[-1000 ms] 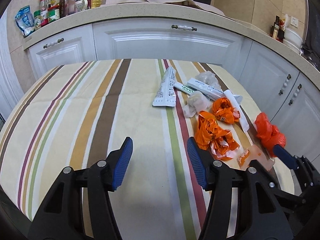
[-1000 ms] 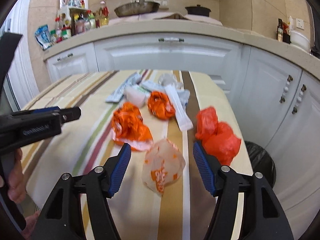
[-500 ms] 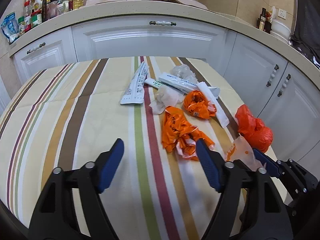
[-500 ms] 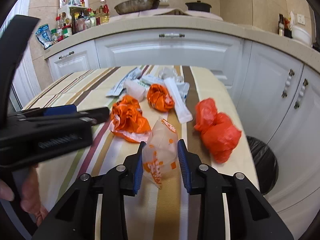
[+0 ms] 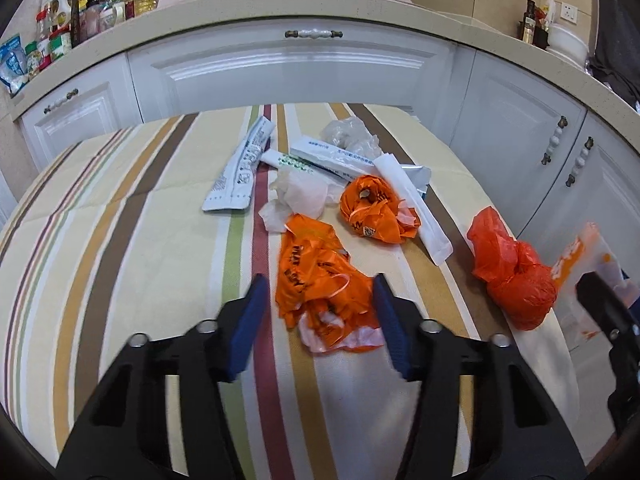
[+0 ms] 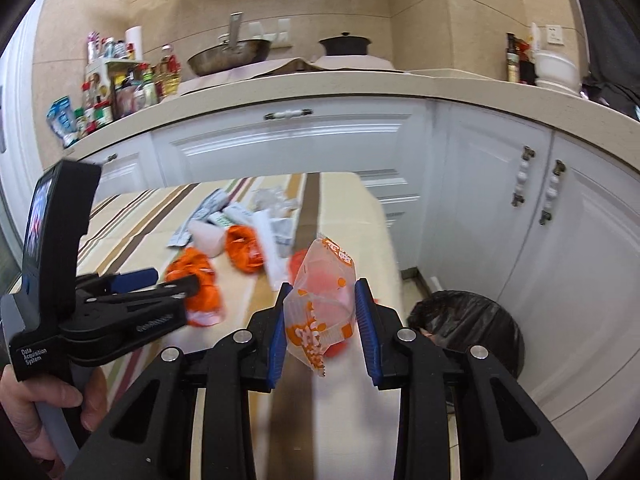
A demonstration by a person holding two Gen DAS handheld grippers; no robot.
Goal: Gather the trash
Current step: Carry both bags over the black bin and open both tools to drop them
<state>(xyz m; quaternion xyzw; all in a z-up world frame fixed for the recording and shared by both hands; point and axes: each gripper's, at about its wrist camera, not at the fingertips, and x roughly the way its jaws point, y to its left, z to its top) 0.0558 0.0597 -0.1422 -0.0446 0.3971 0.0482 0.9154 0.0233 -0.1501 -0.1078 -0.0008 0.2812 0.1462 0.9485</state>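
Note:
My right gripper [image 6: 322,330] is shut on a clear plastic bag with orange print [image 6: 320,312] and holds it lifted above the table's right edge; the bag also shows in the left wrist view [image 5: 588,264]. My left gripper [image 5: 320,320] is open, its jaws on either side of a crumpled orange bag [image 5: 320,288] lying on the striped tablecloth [image 5: 120,220]. Behind it lie a second orange bag [image 5: 372,210], a red bag [image 5: 516,280], white tissue [image 5: 300,196] and several white wrappers [image 5: 240,168].
A bin with a black liner [image 6: 472,328] stands on the floor right of the table, below the held bag. White cabinets [image 6: 280,148] and a counter with bottles [image 6: 120,88], a pan and a pot are behind the table.
My right gripper closed on the clear orange-print bag and lifted it off the table toward the right. My left gripper moved forward and right so its open jaws flank the near orange bag.

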